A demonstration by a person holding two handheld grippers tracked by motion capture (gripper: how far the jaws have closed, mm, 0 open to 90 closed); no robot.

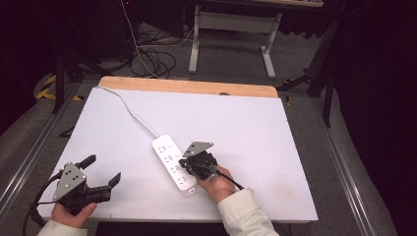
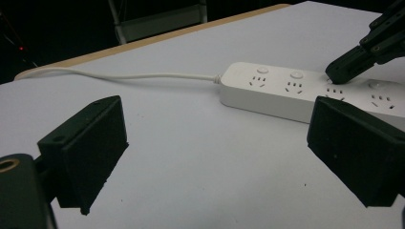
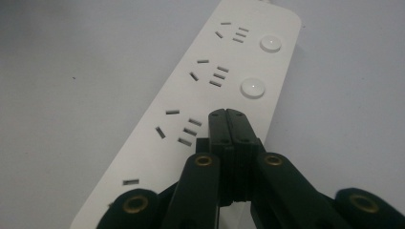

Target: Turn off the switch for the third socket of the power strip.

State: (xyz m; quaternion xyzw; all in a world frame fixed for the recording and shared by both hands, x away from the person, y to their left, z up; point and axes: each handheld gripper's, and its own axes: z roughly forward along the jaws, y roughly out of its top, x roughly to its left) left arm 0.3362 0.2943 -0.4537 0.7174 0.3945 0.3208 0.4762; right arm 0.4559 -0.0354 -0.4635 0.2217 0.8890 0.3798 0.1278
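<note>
Closest to you, at the near edge, your two hands hold the grippers over the white table (image 1: 255, 128), the biggest thing here. On it lies the white power strip (image 1: 172, 162), a little left of centre, its long axis running from near-right to far-left, with its white cable (image 1: 130, 108) trailing off toward the far left corner. Your right gripper (image 1: 186, 169) has its jaws pressed together with nothing between them, and their joined tip sits on or just above the strip, where the third round switch in the row of buttons (image 3: 253, 88) would lie; contact I cannot confirm. Your left gripper (image 1: 103, 169) rests well apart to the strip's left, jaws spread wide and empty. So the right hand is nearer: I judge any press goes straight down from there.
</note>
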